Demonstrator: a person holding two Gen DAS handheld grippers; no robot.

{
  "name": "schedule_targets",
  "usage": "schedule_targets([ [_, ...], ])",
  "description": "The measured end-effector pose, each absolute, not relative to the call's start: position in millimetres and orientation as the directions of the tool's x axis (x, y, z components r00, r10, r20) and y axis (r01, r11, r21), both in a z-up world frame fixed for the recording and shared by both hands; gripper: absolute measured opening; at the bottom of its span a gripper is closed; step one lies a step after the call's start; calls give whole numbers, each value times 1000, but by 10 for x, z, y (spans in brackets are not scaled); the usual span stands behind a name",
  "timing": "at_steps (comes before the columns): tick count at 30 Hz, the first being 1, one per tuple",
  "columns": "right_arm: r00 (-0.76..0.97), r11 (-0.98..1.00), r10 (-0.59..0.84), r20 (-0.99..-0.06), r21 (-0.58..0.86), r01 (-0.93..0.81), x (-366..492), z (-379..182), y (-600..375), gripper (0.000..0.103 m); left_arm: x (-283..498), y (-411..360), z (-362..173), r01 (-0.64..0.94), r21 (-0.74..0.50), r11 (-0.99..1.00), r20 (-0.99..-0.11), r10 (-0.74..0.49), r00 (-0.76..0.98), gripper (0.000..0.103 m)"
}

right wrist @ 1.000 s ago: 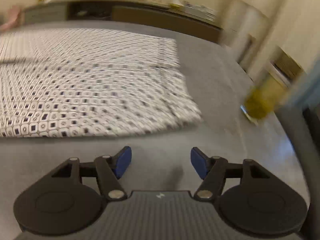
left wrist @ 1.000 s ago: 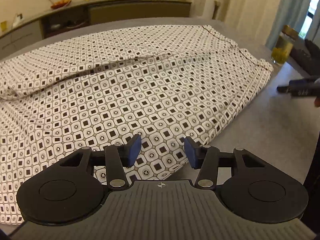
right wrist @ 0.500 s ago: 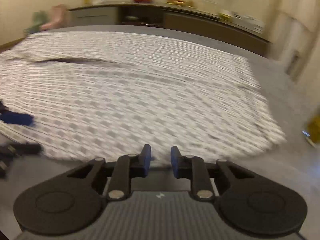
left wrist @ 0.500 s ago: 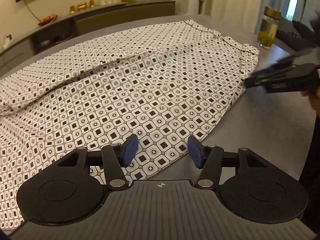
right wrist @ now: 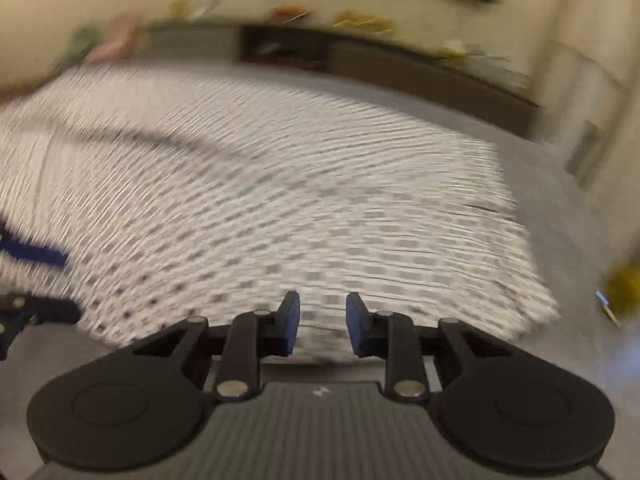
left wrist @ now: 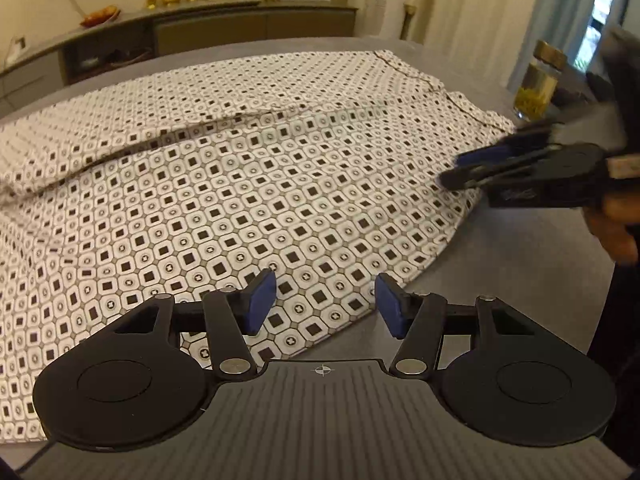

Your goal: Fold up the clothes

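Note:
A white garment with a black square pattern [left wrist: 248, 184] lies spread flat on a grey table [left wrist: 500, 304]; it shows blurred in the right wrist view [right wrist: 280, 208]. My left gripper [left wrist: 324, 300] is open and empty, hovering over the garment's near edge. My right gripper [right wrist: 322, 322] is open with a narrow gap, over the garment's near edge, holding nothing. It also shows in the left wrist view [left wrist: 472, 168] above the garment's right edge. The left gripper's blue fingers [right wrist: 36, 254] show at the left of the right wrist view.
A glass jar with yellow contents [left wrist: 536, 84] stands on the table past the garment's right end. A long low sideboard [left wrist: 200, 28] with small items runs along the back wall. Curtains [left wrist: 560, 8] hang at the right.
My right gripper swung in from the bare table to the garment's edge, narrowed, then opened slightly. My left gripper stayed open over the near edge and shifted little.

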State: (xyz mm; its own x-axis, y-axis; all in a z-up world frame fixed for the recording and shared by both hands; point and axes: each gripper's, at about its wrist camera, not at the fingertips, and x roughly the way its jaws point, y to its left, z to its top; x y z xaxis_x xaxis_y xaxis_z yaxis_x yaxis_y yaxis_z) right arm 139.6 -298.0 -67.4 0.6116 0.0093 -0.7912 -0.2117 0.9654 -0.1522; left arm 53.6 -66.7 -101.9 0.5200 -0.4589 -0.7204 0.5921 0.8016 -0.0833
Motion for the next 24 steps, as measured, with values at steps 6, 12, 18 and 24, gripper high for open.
schedule_targets([
  [6,363,909,-12,-932,-162,-384,1555,-509,-3243,24,558,-631,-1022,605,-78,792,-722,-464,513,51],
  [12,231,868,-202,-952,-283,-409,1276,-526,-3624,26,652,-639,-975,591,-108,799,-717,-475,511,49],
  [18,363,949,-71,-929,-175,-262,1455,-164,-3897,29,897,-1266,-765,628,-98,772,-687,-509,519,50],
  [24,418,989,-25,-908,-83,-120,2016,-306,-4143,29,828,-2233,-1015,679,-17,734,-746,-462,479,55],
])
